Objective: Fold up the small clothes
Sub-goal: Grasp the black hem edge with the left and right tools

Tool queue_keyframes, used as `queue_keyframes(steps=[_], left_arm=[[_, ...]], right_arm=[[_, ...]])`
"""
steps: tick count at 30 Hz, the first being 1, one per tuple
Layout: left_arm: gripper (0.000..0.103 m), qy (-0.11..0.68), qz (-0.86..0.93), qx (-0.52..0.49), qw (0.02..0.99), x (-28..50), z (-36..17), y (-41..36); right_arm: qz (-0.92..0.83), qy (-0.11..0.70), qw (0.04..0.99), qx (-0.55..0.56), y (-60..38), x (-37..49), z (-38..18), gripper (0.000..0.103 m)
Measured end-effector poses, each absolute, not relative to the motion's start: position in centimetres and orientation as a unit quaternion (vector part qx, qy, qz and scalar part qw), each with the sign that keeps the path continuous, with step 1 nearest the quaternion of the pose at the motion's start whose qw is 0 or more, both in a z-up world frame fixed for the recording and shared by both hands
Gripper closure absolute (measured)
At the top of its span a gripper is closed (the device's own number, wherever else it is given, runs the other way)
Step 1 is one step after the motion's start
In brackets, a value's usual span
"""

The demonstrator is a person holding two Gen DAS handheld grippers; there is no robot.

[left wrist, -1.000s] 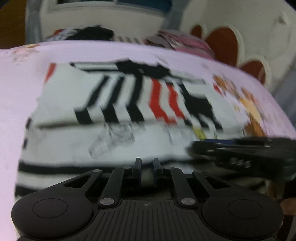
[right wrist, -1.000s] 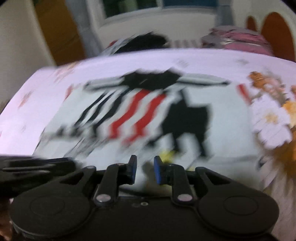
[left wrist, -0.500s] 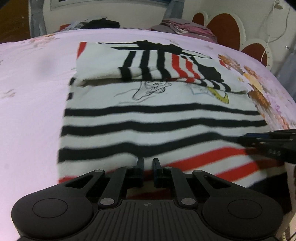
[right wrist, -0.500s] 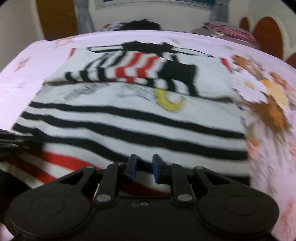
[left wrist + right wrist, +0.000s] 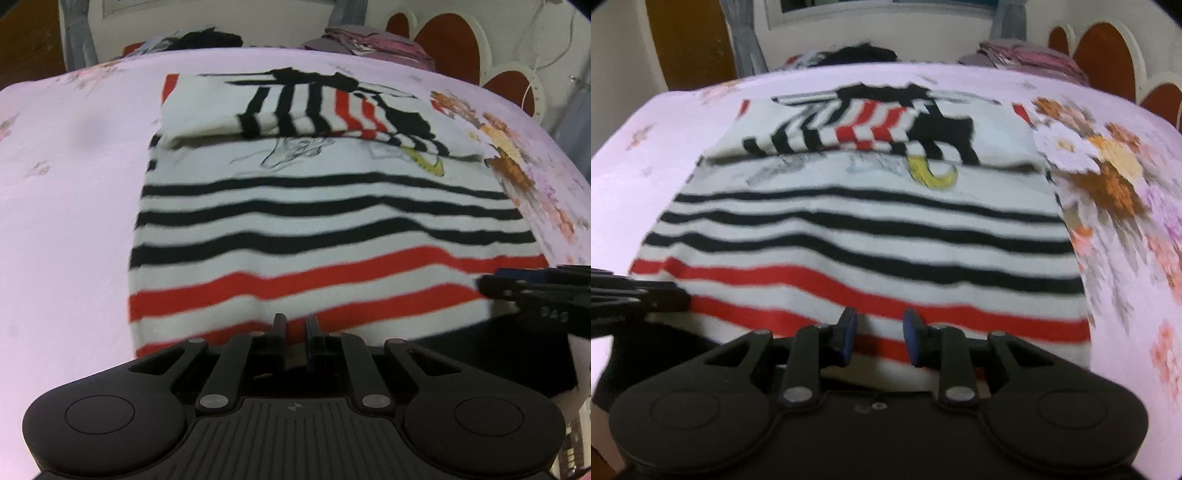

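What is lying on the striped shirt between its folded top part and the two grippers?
Nothing lies there. In both wrist views the striped shirt runs bare, only its own stripes and print, from the folded top part to the left gripper and right gripper.

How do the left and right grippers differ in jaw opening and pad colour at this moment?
The left gripper has its jaws nearly together; the right gripper shows a clear gap, having just been opening, with nothing pinched. The left's pads look black, the right's blue. Both sit at the near, red-striped hem of the striped shirt.
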State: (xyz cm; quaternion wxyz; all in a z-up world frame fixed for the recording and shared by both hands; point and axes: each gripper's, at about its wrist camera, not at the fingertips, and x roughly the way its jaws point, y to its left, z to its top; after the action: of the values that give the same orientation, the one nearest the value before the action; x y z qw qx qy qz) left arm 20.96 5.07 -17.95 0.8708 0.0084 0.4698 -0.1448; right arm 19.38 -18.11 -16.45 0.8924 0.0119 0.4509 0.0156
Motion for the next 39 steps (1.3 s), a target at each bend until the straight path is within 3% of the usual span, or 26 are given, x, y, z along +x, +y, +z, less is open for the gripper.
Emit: queue_keyframes(steps=[7,14,16,17,20,21,29,31,34,36,39], left_arm=[[0.093,0.470,-0.147,-0.002,0.870,19.9,-17.5,7.1],[0.092,0.480,-0.128,-0.038,0.867,18.4,-17.1,10.9],[0.090,0.488,-0.131,-0.056,0.861,18.1,-17.5,11.9],[0.080,0.491,-0.134,-0.064,0.858,17.9,-17.6,12.2],[0.022,0.499,-0.148,-0.085,0.850,17.3,-17.9,12.5],[0.019,0.497,-0.152,-0.089,0.850,16.9,-17.9,12.3],[0.019,0.515,-0.188,-0.101,0.830,16.5,-19.0,10.9],[0.024,0.515,-0.187,-0.112,0.829,16.6,-19.0,11.1],[0.047,0.509,-0.182,-0.113,0.834,16.8,-19.1,11.5],[0.075,0.510,-0.172,-0.115,0.835,17.2,-19.2,12.0],[0.088,0.518,-0.175,-0.122,0.828,17.8,-19.3,12.4]], right_arm=[[-0.030,0.451,0.892,0.013,-20.6,16.5,-16.2,0.072],[-0.079,0.439,0.895,0.032,-22.8,13.3,-15.1,0.054],[-0.096,0.438,0.893,0.036,-23.5,12.6,-15.1,0.053],[-0.103,0.438,0.892,0.038,-23.9,12.4,-15.1,0.051],[-0.121,0.437,0.890,0.049,-24.7,11.6,-15.4,0.040],[-0.126,0.437,0.889,0.051,-24.9,11.4,-15.5,0.040],[-0.134,0.453,0.877,0.083,-25.5,10.3,-17.0,0.040],[-0.128,0.456,0.876,0.096,-25.6,10.3,-17.1,0.041],[-0.119,0.459,0.874,0.102,-25.3,10.4,-17.3,0.050],[-0.111,0.462,0.873,0.105,-25.1,10.6,-17.2,0.062],[-0.099,0.471,0.869,0.112,-25.1,10.9,-17.0,0.073]])
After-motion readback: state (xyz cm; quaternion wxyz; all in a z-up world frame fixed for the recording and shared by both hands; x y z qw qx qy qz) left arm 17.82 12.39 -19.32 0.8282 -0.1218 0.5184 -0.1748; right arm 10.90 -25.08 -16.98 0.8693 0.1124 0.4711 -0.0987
